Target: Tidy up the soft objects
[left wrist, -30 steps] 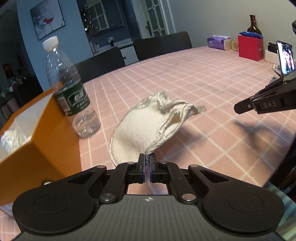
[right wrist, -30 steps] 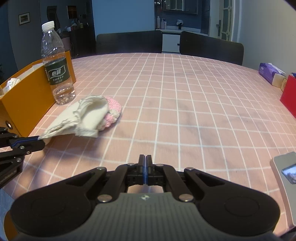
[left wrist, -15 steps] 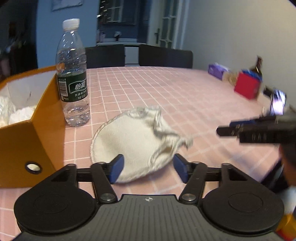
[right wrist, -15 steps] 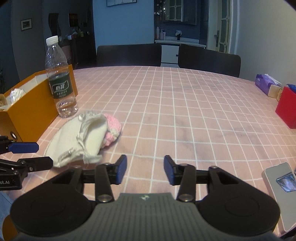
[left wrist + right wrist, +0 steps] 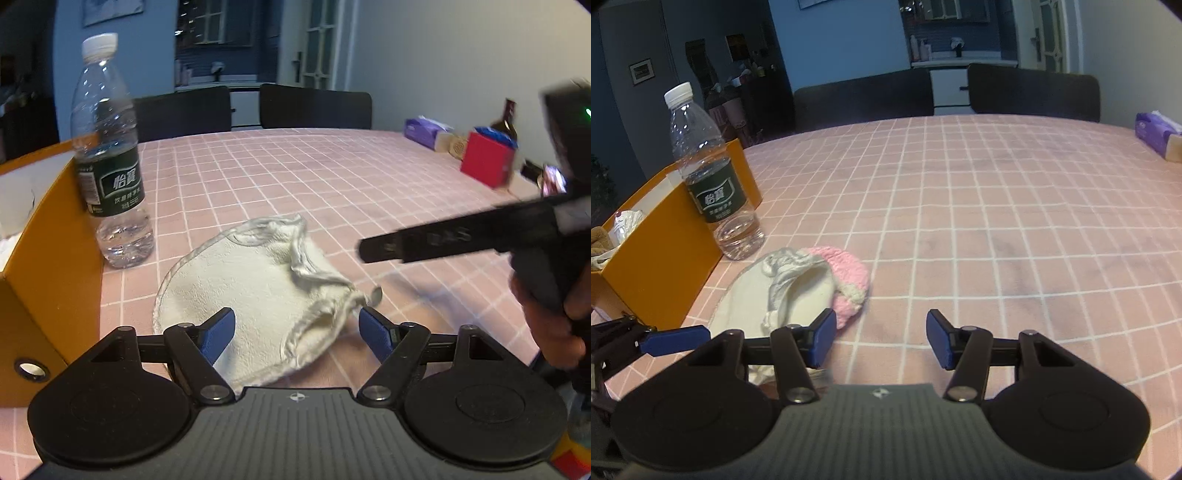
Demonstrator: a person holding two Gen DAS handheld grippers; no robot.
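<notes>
A cream terry cloth (image 5: 251,280) lies crumpled on the pink checked tablecloth, with a pink knitted piece (image 5: 849,273) tucked under its far side. My left gripper (image 5: 295,319) hovers over the cloth's near edge; its jaws are opening and the blue pads stand either side of the cloth without pressing it. My right gripper (image 5: 881,325) is open over bare tablecloth, just right of the cloth, with nothing between its fingers. In the left wrist view it shows as a blurred black finger (image 5: 461,240). An orange box (image 5: 665,251) at the left holds white soft items (image 5: 628,221).
A water bottle (image 5: 110,166) stands between the box and the cloth. At the far right are a red box (image 5: 484,162), a purple tissue pack (image 5: 1156,133) and a lit phone (image 5: 552,181). Dark chairs (image 5: 864,99) line the far edge. A hand (image 5: 546,314) grips the right tool.
The left gripper let go of the cloth's edge and opened wide; the cloth dropped flat. The right gripper went from shut to open and moved left towards the cloth.
</notes>
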